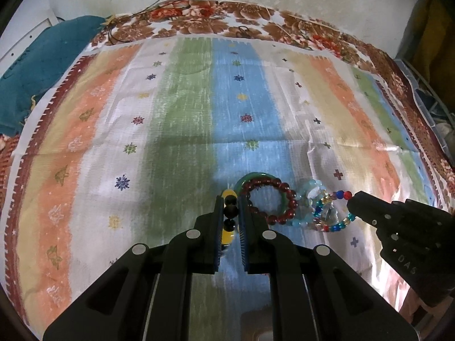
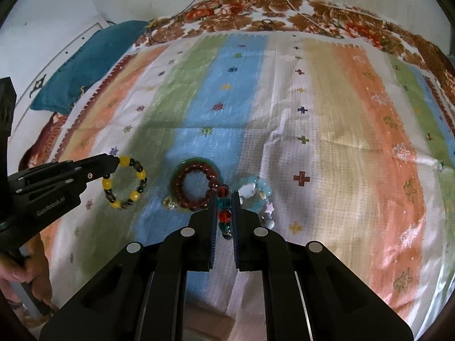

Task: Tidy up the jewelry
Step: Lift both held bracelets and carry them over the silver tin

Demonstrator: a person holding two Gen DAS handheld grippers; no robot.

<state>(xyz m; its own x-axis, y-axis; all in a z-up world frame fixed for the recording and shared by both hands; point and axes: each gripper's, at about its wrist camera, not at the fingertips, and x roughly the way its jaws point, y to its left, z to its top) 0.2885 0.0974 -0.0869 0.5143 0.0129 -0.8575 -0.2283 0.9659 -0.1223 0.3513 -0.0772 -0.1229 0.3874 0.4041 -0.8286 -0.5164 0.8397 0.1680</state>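
Left wrist view: the left tongs [image 1: 231, 207] are clamped on a yellow-and-black bead bracelet [image 1: 229, 213] above the striped cloth [image 1: 182, 130]; just right lie a dark red bead bracelet [image 1: 271, 200] on a green bangle [image 1: 254, 176] and a pale blue bracelet [image 1: 311, 196]; right wrist view: the right tongs [image 2: 224, 204] are clamped on a red-and-blue bead bracelet [image 2: 224, 214], near the pile's right side; a teal cloth [image 2: 85, 62] sits far left.

"GenRobot.AI" is printed on the left gripper [image 2: 113, 164].
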